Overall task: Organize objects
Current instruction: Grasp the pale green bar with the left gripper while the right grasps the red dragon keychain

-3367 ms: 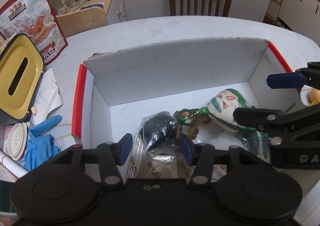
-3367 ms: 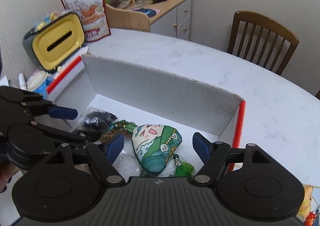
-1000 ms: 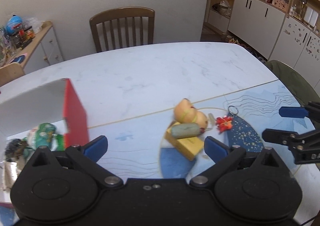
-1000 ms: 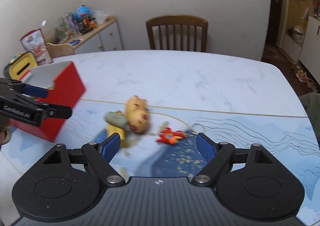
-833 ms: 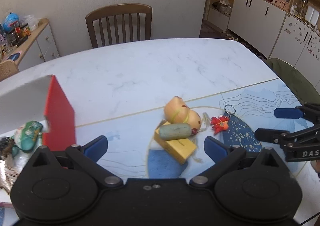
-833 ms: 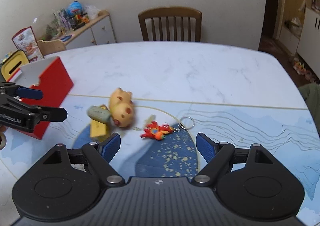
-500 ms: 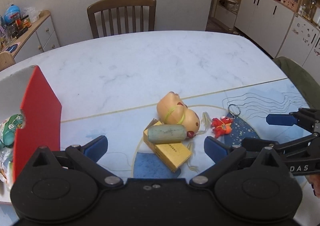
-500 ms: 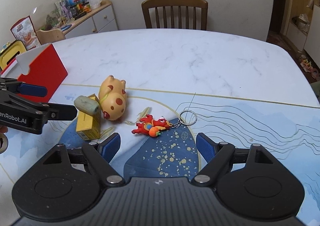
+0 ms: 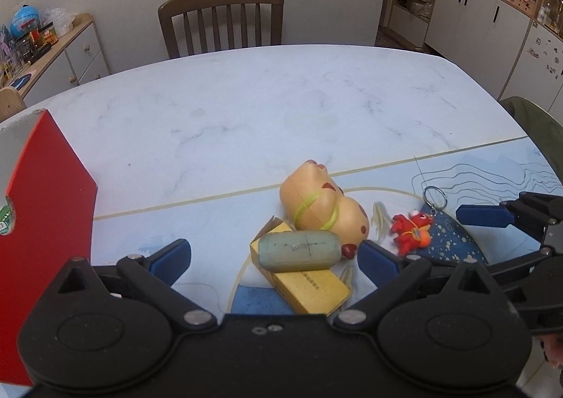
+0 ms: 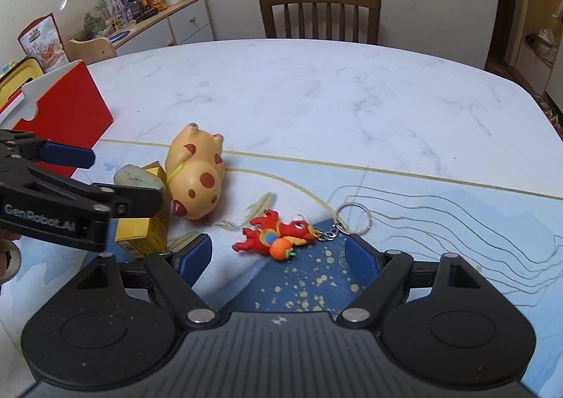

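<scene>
A grey-green oval stone (image 9: 298,251) lies on top of a yellow box (image 9: 309,287), with a tan spotted pig toy (image 9: 322,208) on its side just behind. My left gripper (image 9: 274,259) is open and low over the stone and box, its fingers on either side of them. A red dragon keychain (image 10: 276,234) with a metal ring (image 10: 352,216) lies on the dark blue patch of the mat. My right gripper (image 10: 279,257) is open just in front of the keychain. The red box (image 9: 42,208) with white inner walls stands at the left.
A wooden chair (image 10: 320,12) stands at the far side of the white marble table (image 10: 316,92). A sideboard (image 10: 155,21) with clutter is at the back left. A yellow tissue holder (image 10: 17,79) sits behind the red box. White cabinets (image 9: 492,18) line the right wall.
Both grippers left the red box, swung right and came down over the loose objects on the mat. The left has closed in on the stone and yellow box, the right on the keychain.
</scene>
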